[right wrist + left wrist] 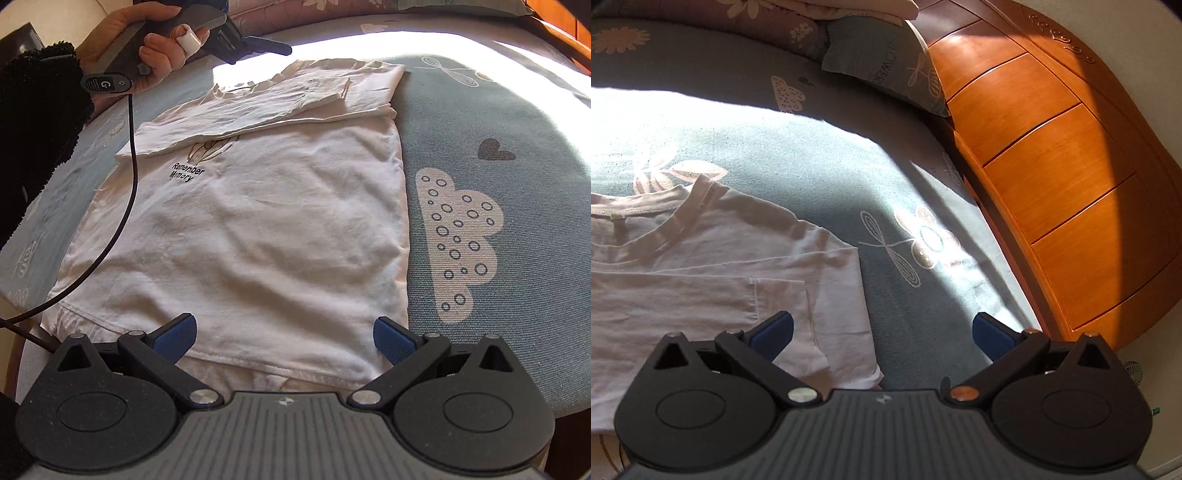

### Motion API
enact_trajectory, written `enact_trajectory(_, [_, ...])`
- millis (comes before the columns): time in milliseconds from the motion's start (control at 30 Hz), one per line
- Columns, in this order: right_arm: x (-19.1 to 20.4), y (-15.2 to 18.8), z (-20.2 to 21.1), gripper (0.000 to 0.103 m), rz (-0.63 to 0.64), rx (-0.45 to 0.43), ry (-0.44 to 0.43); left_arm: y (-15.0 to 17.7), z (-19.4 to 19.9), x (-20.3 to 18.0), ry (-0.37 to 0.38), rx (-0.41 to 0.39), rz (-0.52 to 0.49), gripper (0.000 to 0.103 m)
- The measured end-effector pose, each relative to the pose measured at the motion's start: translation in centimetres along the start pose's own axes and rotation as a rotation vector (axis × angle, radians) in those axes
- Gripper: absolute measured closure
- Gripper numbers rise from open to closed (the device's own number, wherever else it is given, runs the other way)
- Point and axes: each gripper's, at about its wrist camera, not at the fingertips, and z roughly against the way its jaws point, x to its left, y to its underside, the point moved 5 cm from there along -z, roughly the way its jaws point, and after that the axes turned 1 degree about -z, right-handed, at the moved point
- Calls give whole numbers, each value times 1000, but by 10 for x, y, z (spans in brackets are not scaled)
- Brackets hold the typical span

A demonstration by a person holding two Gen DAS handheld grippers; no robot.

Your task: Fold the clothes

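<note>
Right gripper (282,334) spread wide over hem of white T-shirt (258,229), gripping nothing.
Shirt flat on blue patterned bedsheet (498,110), sleeves folded in across chest. Left gripper (882,332) also spread, empty, over folded sleeve by collar; held in hand (147,40). Pillow (886,62) and wooden headboard (1052,166) beyond.

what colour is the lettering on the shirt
Black, reading "Remember Memory" on the pale pink cotton T-shirt; clearest in the right wrist view.
</note>
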Motion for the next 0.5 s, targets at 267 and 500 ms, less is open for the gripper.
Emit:
enact_trajectory(267, [12, -4, -6, 0, 19, -11, -28, 44, 99, 83, -533, -44, -316, 1])
enact_trajectory(500, [33, -13, -25, 0, 53, -1, -36, 112, 123, 154, -703, 15, -311, 1])
